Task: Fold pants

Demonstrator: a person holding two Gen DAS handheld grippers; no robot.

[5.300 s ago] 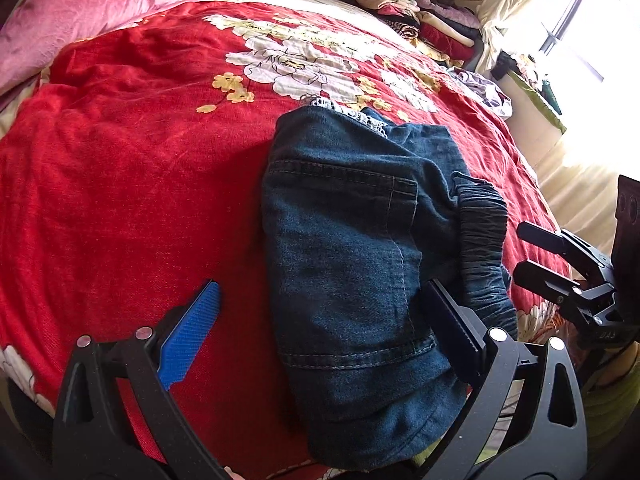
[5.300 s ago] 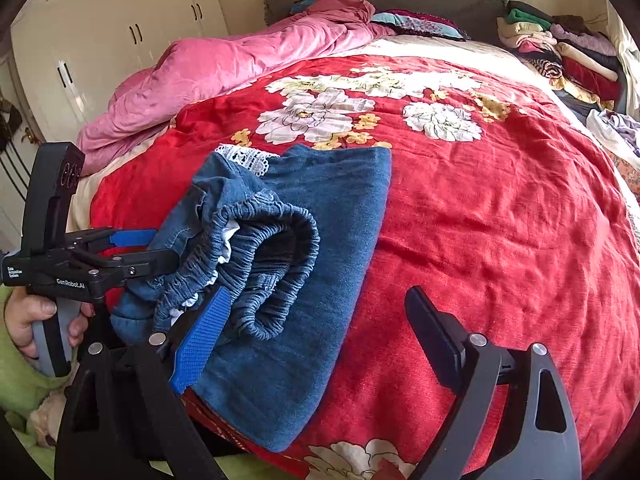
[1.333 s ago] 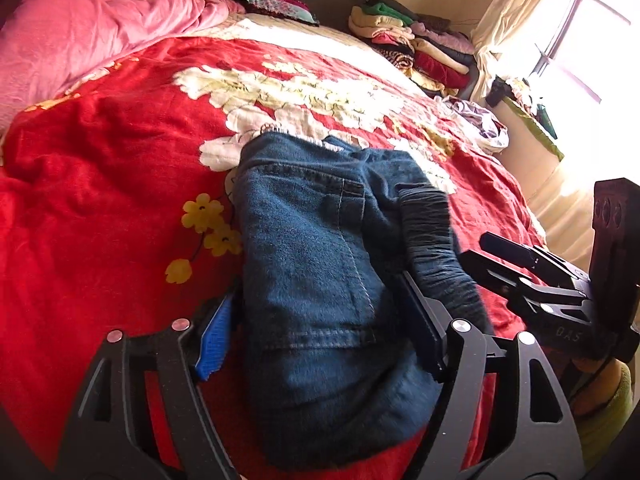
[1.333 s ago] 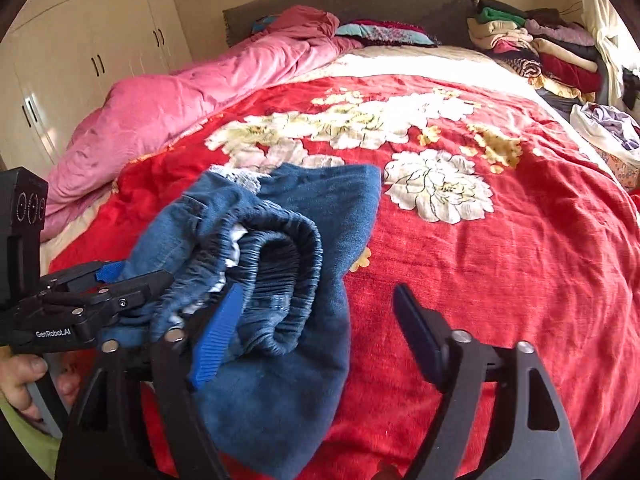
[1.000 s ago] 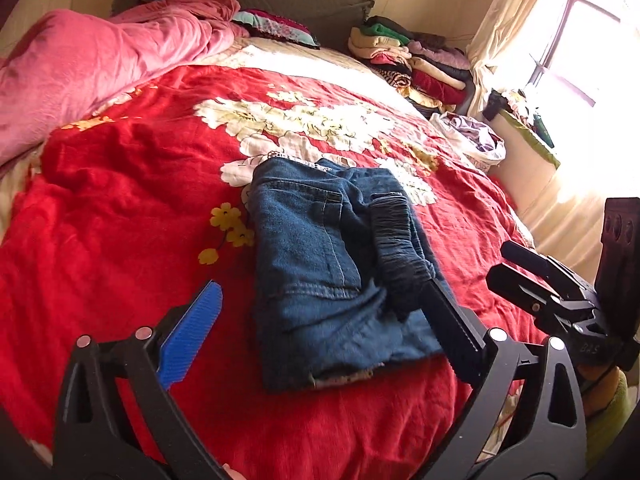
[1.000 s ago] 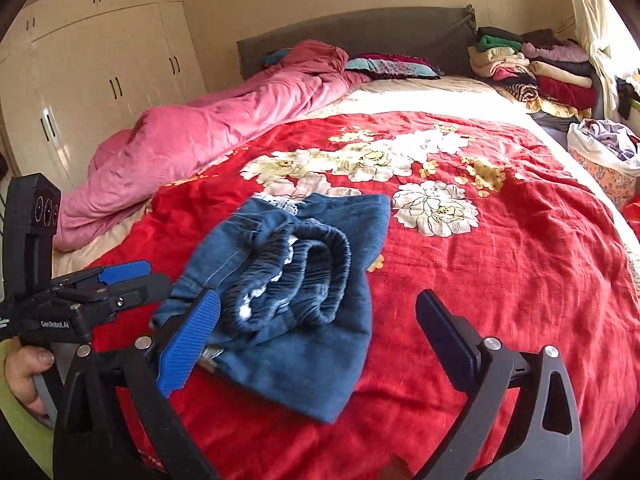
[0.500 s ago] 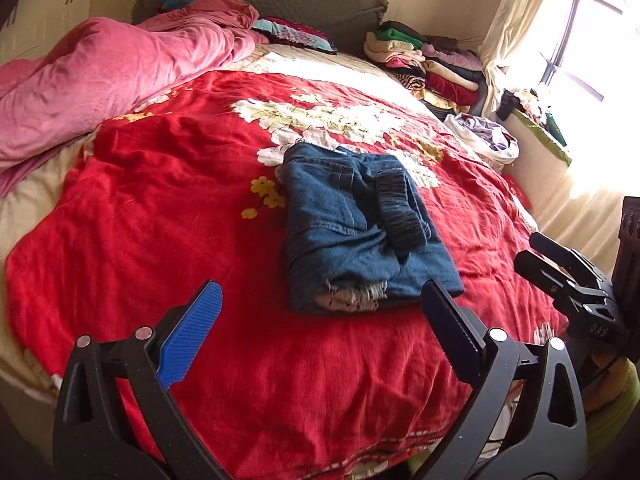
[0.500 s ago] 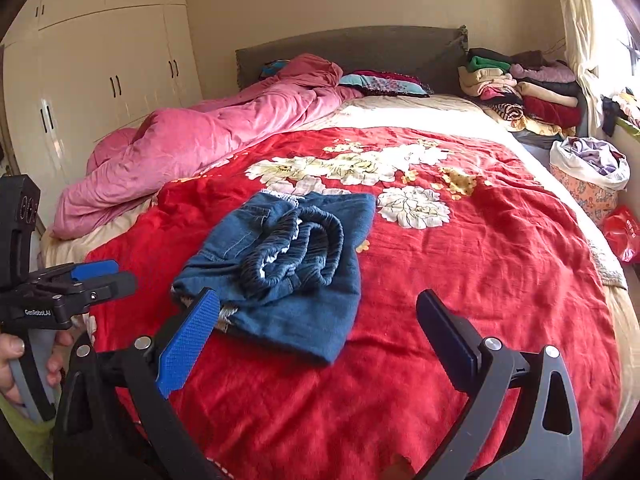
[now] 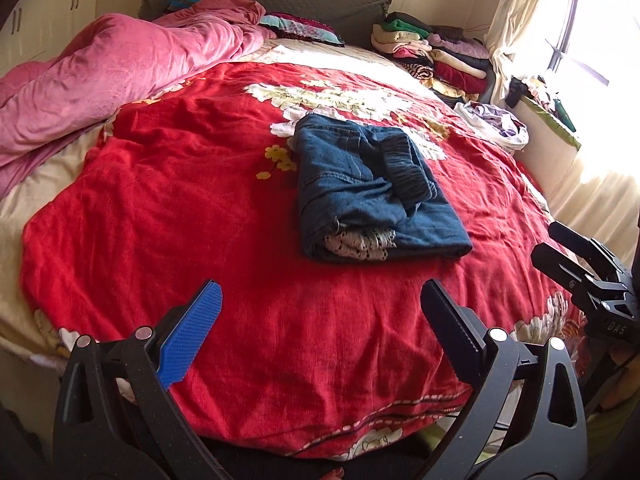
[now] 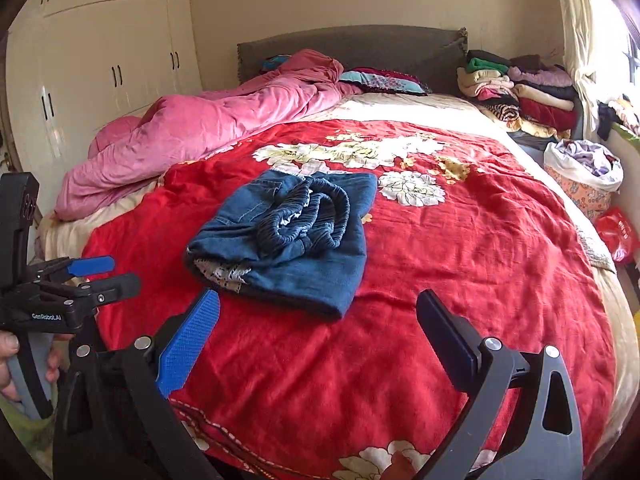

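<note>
Folded blue denim pants [image 9: 368, 188] [image 10: 288, 236] lie in a compact bundle on the red flowered blanket [image 9: 200, 208] [image 10: 460, 264], elastic waistband on top and a lace-trimmed hem showing at the near end. My left gripper [image 9: 320, 312] is open, held back over the bed's near edge, well short of the pants; it shows in the right wrist view as the left gripper [image 10: 108, 276] at the left, held by a hand [image 10: 8, 360]. My right gripper [image 10: 316, 320] is open too, empty, near the pants' front corner; in the left wrist view the right gripper [image 9: 560, 244] sits at the right edge.
A pink duvet [image 9: 100, 76] [image 10: 208, 128] is heaped along the left of the bed. Stacked folded clothes [image 9: 432, 56] [image 10: 520, 92] sit at the head on the right. A bag of laundry [image 10: 584, 172] stands beside the bed. Cupboards [image 10: 100, 64] line the left wall.
Both grippers let go of the pants and pulled back and up from the bed. The folded pants now lie free, farther from both cameras.
</note>
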